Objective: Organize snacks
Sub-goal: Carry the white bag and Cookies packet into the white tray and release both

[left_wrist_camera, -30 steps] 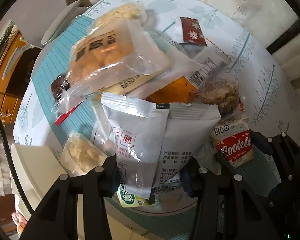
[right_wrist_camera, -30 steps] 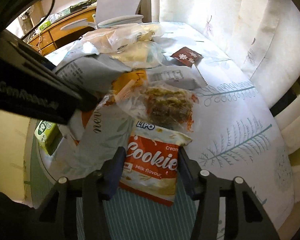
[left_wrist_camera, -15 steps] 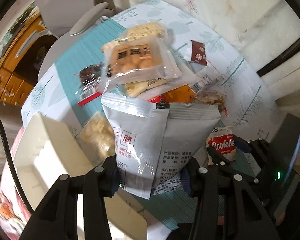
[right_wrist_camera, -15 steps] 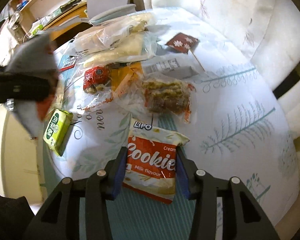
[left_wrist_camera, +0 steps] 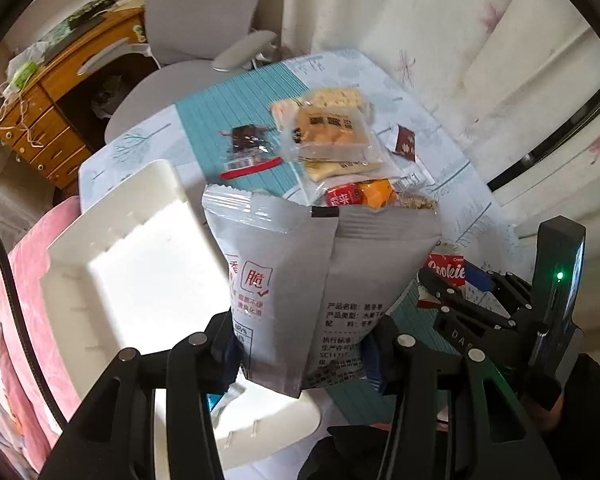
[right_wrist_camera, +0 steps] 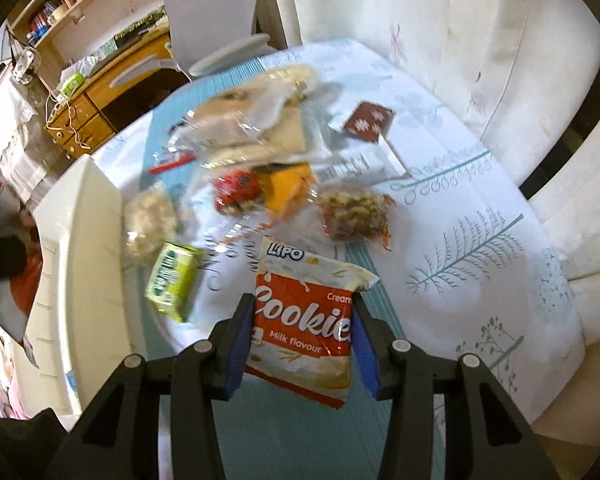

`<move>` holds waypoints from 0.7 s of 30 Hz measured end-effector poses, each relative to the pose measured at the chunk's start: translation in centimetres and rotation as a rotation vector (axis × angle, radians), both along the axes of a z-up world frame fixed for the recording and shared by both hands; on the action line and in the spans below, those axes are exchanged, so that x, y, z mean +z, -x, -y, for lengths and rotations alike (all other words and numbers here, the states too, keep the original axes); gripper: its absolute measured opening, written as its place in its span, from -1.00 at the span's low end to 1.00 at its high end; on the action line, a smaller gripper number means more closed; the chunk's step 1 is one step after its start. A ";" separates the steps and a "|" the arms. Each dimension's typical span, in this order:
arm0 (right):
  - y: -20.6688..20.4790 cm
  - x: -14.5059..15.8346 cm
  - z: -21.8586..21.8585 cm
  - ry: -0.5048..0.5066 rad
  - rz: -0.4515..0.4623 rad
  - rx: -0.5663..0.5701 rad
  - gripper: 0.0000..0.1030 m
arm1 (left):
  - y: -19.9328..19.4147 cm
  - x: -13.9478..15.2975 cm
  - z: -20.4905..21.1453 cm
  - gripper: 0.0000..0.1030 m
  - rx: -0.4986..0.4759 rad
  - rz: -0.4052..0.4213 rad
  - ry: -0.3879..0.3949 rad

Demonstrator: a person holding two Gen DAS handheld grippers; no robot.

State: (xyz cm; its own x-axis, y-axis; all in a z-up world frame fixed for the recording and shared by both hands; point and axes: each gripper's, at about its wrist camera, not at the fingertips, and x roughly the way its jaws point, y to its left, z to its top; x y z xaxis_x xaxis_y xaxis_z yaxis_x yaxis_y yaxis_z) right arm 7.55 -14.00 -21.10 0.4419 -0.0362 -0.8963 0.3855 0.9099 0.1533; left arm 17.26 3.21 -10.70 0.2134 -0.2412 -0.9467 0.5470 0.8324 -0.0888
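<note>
My left gripper [left_wrist_camera: 302, 354] is shut on a grey snack bag [left_wrist_camera: 320, 276] and holds it up over the near corner of a white bin [left_wrist_camera: 112, 272]. My right gripper [right_wrist_camera: 302, 346] is shut on a red and white Cookies packet [right_wrist_camera: 306, 320], lifted above the table; it also shows in the left wrist view [left_wrist_camera: 446, 274]. A pile of clear and coloured snack packets [right_wrist_camera: 260, 148] lies on the table beyond.
A green carton [right_wrist_camera: 172, 280] and a clear puffed snack pack [right_wrist_camera: 150, 220] lie beside the white bin [right_wrist_camera: 88, 240]. A dark red sachet [right_wrist_camera: 368, 122] lies far right. A grey chair [left_wrist_camera: 204, 28] and a wooden desk [left_wrist_camera: 48, 92] stand behind the table; curtains hang right.
Both grippers have risen and pulled back. The left one has carried the grey bag left over the white bin. The right one has closed on the Cookies packet and lifted it.
</note>
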 end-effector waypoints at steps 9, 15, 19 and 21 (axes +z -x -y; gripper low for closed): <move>1.9 4.4 -5.2 0.023 0.095 -0.019 -0.11 | 2.3 2.4 -8.1 -0.07 0.038 0.034 0.107; 2.9 6.5 -9.3 0.026 0.160 -0.013 -0.11 | 3.2 2.5 -13.4 -0.07 0.066 0.027 0.154; 3.3 7.5 -12.4 0.028 0.206 0.028 -0.11 | 3.7 2.5 -16.5 -0.07 0.089 0.028 0.166; 3.4 8.1 -14.2 0.027 0.229 0.070 -0.11 | 3.9 2.4 -18.0 -0.07 0.106 0.028 0.174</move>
State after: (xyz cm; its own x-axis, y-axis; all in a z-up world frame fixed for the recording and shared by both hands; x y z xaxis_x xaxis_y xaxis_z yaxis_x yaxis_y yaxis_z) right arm 4.16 0.24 -12.98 0.6361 -0.0210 -0.7713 0.2789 0.9383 0.2044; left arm 13.38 21.19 -8.26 0.2720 -0.3749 -0.8862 0.4610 0.8592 -0.2220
